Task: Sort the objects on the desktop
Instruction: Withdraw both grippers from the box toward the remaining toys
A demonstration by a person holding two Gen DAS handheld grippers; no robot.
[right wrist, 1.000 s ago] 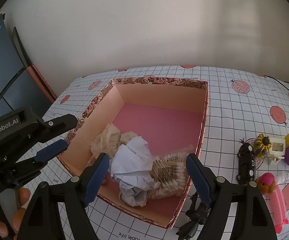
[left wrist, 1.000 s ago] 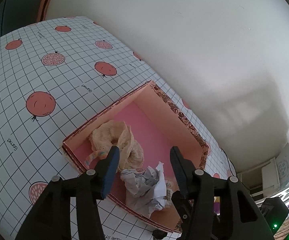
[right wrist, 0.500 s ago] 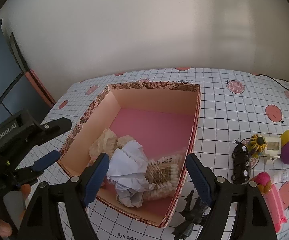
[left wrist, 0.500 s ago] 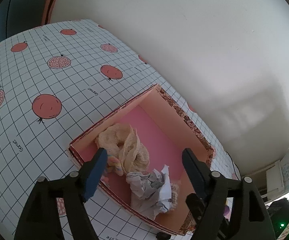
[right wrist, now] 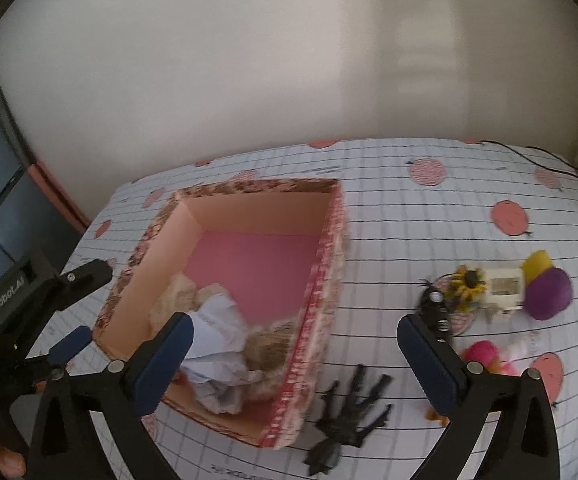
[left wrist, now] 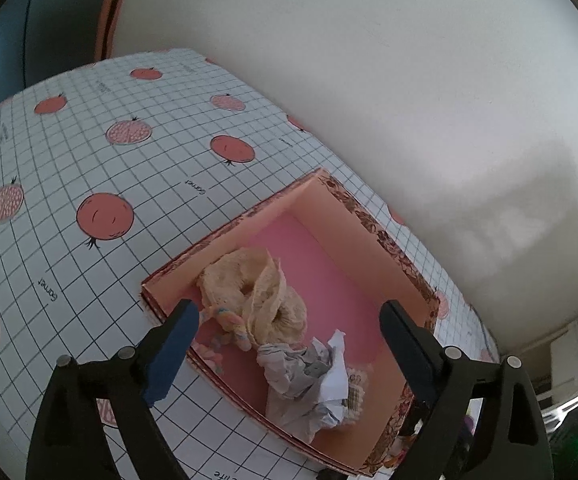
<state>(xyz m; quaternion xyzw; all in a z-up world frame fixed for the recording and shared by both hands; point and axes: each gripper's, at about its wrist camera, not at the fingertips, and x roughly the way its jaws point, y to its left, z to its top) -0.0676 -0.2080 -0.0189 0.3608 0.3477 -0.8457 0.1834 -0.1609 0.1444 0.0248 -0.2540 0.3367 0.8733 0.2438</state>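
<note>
Left gripper [left wrist: 289,332] jaws just opened wide, nothing between them; right gripper [right wrist: 295,336] same, empty. Both hover over the pink box [right wrist: 249,248], crumpled paper [right wrist: 219,328] inside. Black toy [right wrist: 349,412] at 5 o'clock of box, purple toy [right wrist: 549,294] at 3 o'clock.

Tablecloth [left wrist: 89,168]: white, thin dark grid, coral-red pomegranate prints.
Box [right wrist: 329,264] ahead of right claw: pink floor, peach inner walls, red-brown floral rim.
Inside box: crumpled paper [left wrist: 309,380] white-grey; lace cloth [left wrist: 249,296] cream.
Right of right claw: purple-and-yellow toy [right wrist: 547,288]; toy car [right wrist: 435,312] black.
Claw pads [right wrist: 161,364]: blue.
</note>
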